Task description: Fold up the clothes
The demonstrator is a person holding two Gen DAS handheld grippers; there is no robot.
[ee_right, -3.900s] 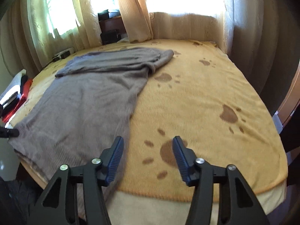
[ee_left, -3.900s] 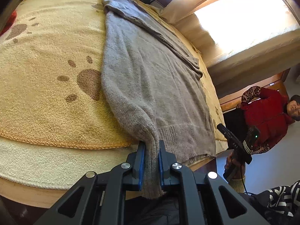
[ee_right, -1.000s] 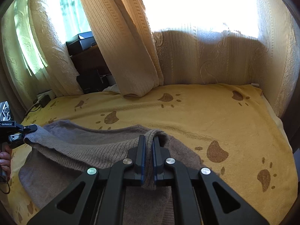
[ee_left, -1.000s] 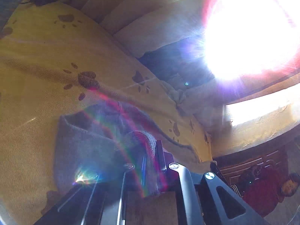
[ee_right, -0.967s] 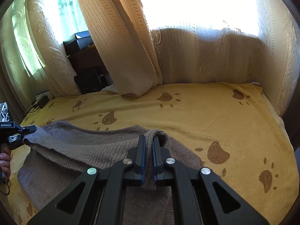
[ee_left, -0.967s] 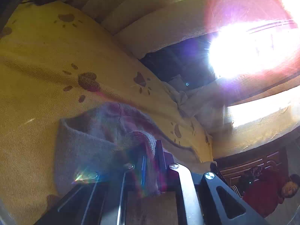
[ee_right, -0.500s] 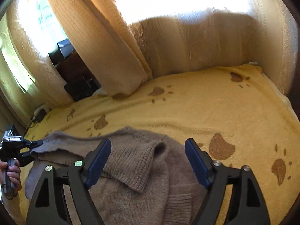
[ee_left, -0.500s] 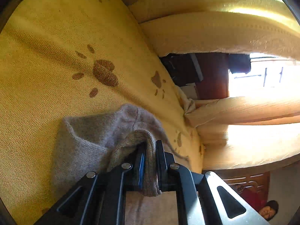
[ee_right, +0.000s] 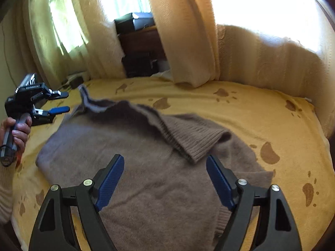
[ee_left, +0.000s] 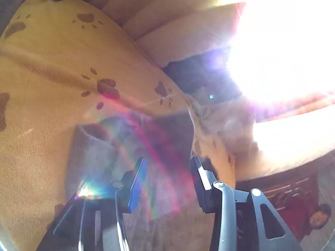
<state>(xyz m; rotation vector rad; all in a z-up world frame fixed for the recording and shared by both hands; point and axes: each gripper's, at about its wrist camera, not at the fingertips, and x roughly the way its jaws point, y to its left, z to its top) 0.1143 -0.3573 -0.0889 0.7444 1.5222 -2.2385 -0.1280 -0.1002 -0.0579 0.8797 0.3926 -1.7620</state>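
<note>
Sweater (ee_right: pixel 129 167), grey-brown and knitted, is lying folded over on the bed (ee_right: pixel 272 108), spread across a yellow blanket (ee_right: pixel 240 102) printed with brown paw marks. Its ribbed hem (ee_right: pixel 194 140) is resting doubled back on top of the body, and one edge near the far left corner is standing up in a loose peak. The right claw (ee_right: pixel 165 179) is hovering just above the sweater with its blue-padded fingers (ee_right: pixel 111 179) spread wide, gripping nothing. The left claw (ee_right: pixel 57 101) is showing at the left edge of the right wrist view, held in a hand (ee_right: pixel 17 129), and its fingers are likewise standing apart, clear of the fabric and just beside the raised edge. In the left wrist view, glare from the window is washing out much of the scene, yet the left claw (ee_left: pixel 167 177) is visibly gaping over the sweater (ee_left: pixel 100 152). Cream curtains (ee_right: pixel 188 31) are hanging behind the bed, with dark boxes (ee_right: pixel 134 23) stacked between them.
</note>
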